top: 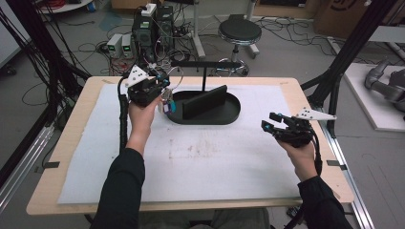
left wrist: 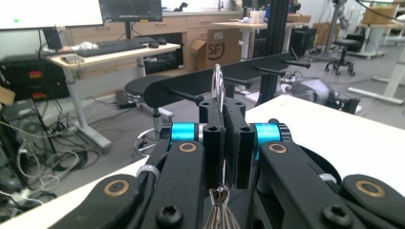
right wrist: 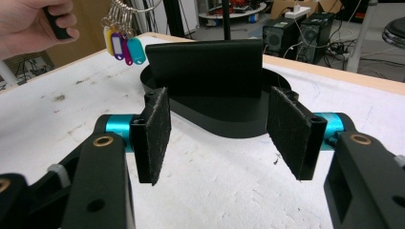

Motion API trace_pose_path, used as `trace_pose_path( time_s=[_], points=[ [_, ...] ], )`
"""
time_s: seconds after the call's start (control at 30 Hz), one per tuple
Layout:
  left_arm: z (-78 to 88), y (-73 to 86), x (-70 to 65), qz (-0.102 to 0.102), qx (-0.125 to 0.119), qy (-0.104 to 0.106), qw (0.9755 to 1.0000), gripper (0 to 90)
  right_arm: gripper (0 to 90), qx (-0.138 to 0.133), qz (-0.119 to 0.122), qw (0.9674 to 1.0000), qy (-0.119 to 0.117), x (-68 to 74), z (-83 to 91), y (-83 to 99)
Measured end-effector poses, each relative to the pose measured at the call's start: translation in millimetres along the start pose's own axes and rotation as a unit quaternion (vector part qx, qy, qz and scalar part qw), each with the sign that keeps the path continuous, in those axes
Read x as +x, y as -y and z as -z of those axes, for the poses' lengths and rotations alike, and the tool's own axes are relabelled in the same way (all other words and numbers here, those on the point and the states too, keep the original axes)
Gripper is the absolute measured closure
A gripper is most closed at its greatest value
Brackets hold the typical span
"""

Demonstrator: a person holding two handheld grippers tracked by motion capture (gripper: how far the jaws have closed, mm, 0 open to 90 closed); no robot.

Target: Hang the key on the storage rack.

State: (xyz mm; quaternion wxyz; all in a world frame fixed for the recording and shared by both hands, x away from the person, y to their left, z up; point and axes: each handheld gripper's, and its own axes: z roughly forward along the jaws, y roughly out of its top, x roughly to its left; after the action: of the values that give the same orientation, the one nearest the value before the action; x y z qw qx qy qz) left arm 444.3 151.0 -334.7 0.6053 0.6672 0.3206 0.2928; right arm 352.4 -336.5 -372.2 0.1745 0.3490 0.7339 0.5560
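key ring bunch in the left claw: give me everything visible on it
The key ring is a thin silvery metal loop pinched between the shut pads of the left claw. In the left gripper view the loop stands upright, rising above the pads. In the right gripper view several small metal rings hang from it with plastic tags: white, yellow, purple and teal. The bunch dangles in the air beside the black tray, near its left end.

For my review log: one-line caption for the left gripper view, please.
Left gripper shut on a metal key ring, raised before the black rack.
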Motion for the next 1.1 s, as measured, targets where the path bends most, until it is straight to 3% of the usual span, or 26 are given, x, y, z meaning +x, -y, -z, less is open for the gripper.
trace_pose_path(
  time_s=[0.07,0.8,1.1],
  points=[
    [-2.7,1.4,-0.3,-0.005,0.003,-0.006,1.0,86.2,41.9,-0.001,0.0,1.0,0.0,-0.4,-0.3,0.1],
    [-16.0,16.3,12.0,0.039,0.011,-0.034,0.9986,84.9,42.8,-0.001,0.002,1.0,0.001,-0.4,-2.4,0.0],
    [-19.0,19.2,12.9,0.04,0.019,-0.046,0.9979,83.7,42.9,0.002,0.0,1.0,0.0,-0.1,-2.9,0.1]
  ],
)
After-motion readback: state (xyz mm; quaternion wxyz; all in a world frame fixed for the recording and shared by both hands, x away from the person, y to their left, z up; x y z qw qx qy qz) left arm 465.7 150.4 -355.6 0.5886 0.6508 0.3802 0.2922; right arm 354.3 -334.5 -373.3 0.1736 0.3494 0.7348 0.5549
